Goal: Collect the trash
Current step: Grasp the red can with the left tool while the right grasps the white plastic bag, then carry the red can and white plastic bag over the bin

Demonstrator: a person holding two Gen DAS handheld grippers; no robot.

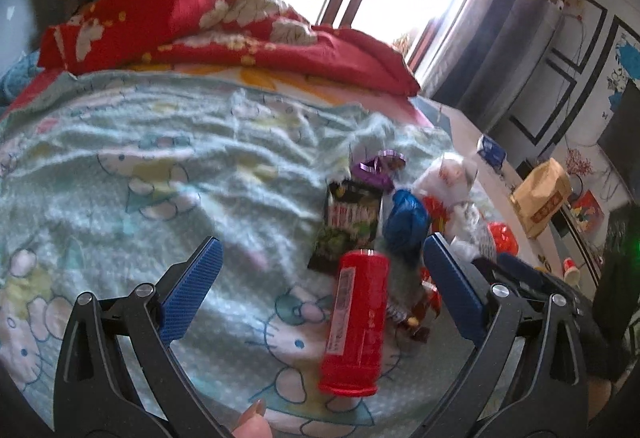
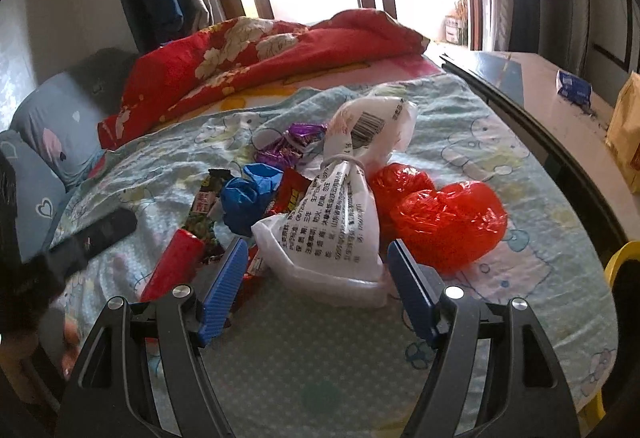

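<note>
Two claws, both spread wide and both empty. Left claw (image 1: 320, 290) hangs low over the bed (image 1: 120, 174), its blue pads (image 1: 192, 294) either side of a red cylinder (image 1: 356, 322) that lies flat on the cartoon-cat sheet; the cylinder sits nearer the right-hand pad and touches neither. A fingertip (image 1: 252, 422) of the person shows at the bottom edge of the left view, presumably on the handle.

Right claw (image 2: 320, 286) faces a white printed bag (image 2: 340, 222), tied at the neck with a band and slumped on the sheet. The bag's wide base fills the gap between the pads, so the wide spread looks chosen to take that bulk. No contact that I can confirm; the base may just brush the right-hand pad.

Outward from there, the trash is heaped in one loose cluster on the bed: blue crumpled bag (image 2: 248, 194), purple foil wrapper (image 2: 288, 146), dark green snack packet (image 2: 204, 214), two red plastic bags (image 2: 444, 222) to the right of the white one. Pieces overlap, so lifting one may drag a neighbour.

Red floral quilt (image 2: 248, 54) is bunched at the far end, clear of the pile. A worktop (image 2: 552, 98) beside the bed carries a yellow paper bag (image 1: 540, 198) and a small blue box (image 2: 574, 86).

Judgement: collection not yet under way; no bin is visible in either view.
</note>
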